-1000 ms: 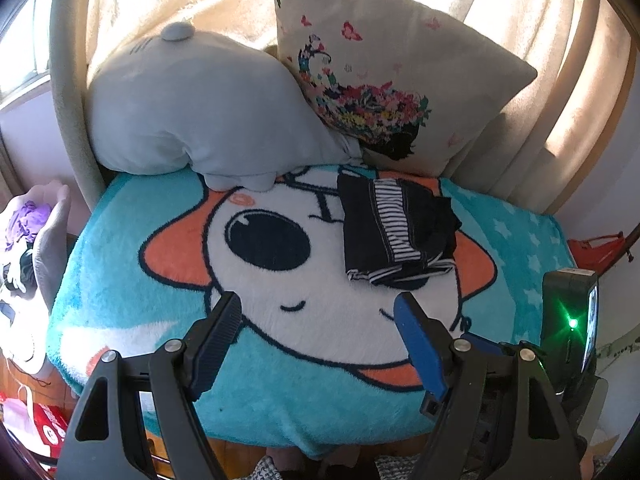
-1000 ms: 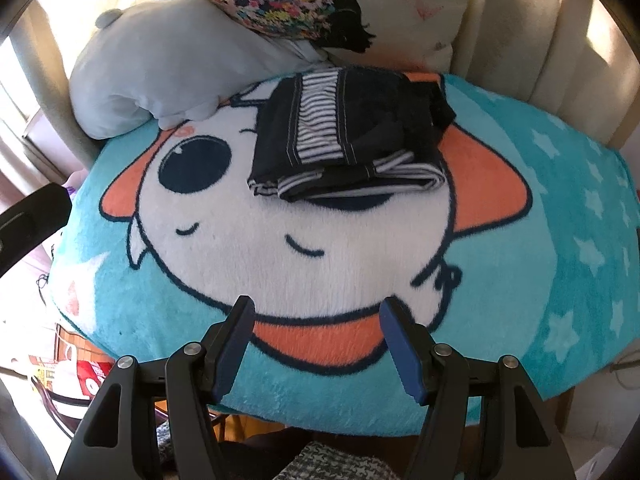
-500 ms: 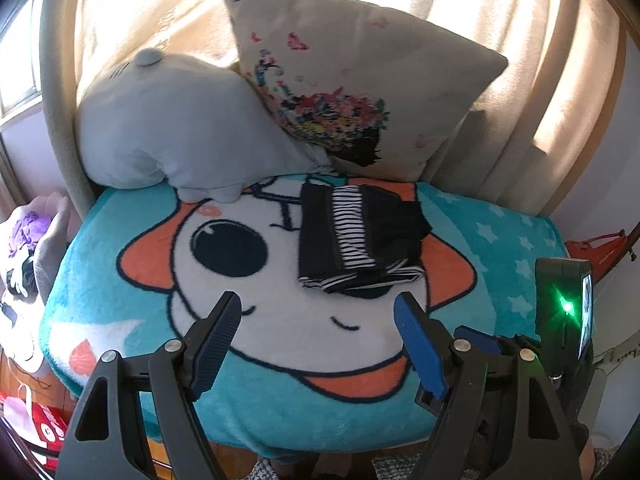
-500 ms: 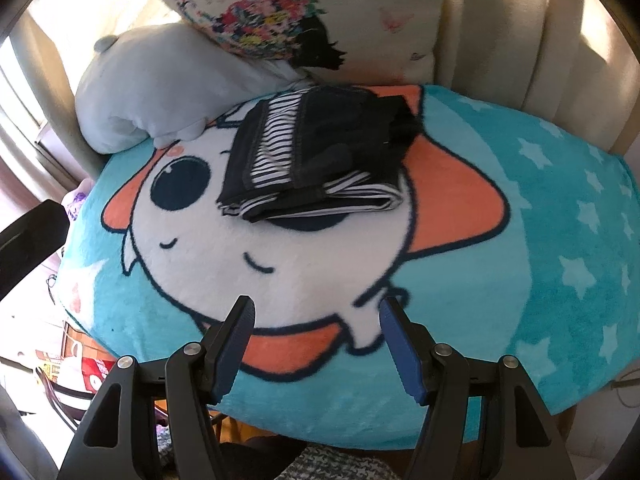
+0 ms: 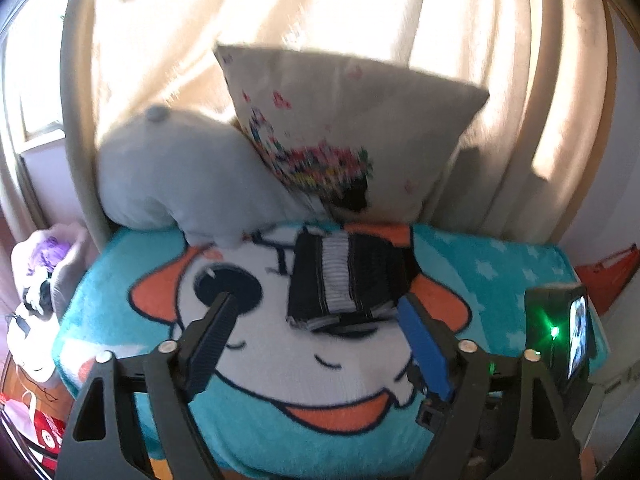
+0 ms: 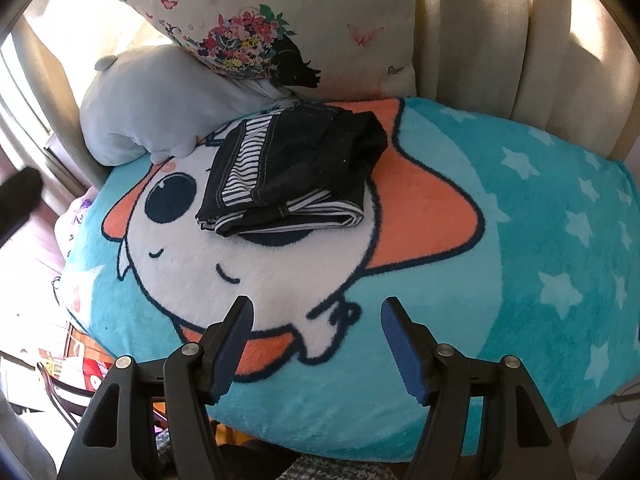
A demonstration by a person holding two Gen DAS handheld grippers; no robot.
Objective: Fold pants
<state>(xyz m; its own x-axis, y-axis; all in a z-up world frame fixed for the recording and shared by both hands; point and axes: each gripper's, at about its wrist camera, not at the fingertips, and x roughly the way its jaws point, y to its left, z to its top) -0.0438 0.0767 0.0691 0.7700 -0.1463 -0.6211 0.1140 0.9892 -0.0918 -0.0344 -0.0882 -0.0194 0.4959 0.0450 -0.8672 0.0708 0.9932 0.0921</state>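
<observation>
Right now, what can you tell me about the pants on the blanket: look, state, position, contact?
The pants are dark, denim-looking fabric with pale stitching and a black-and-white striped lining turned out along the edges. They lie folded into a compact, layered bundle, flat on the white face of the cartoon blanket, partly covering its second eye. The grey plush pillow sits just behind them; whether it touches them is unclear. Neither claw touches them.

A turquoise cartoon blanket (image 6: 520,240) carries folded pants (image 6: 292,172) and two pillows (image 6: 160,100).
</observation>
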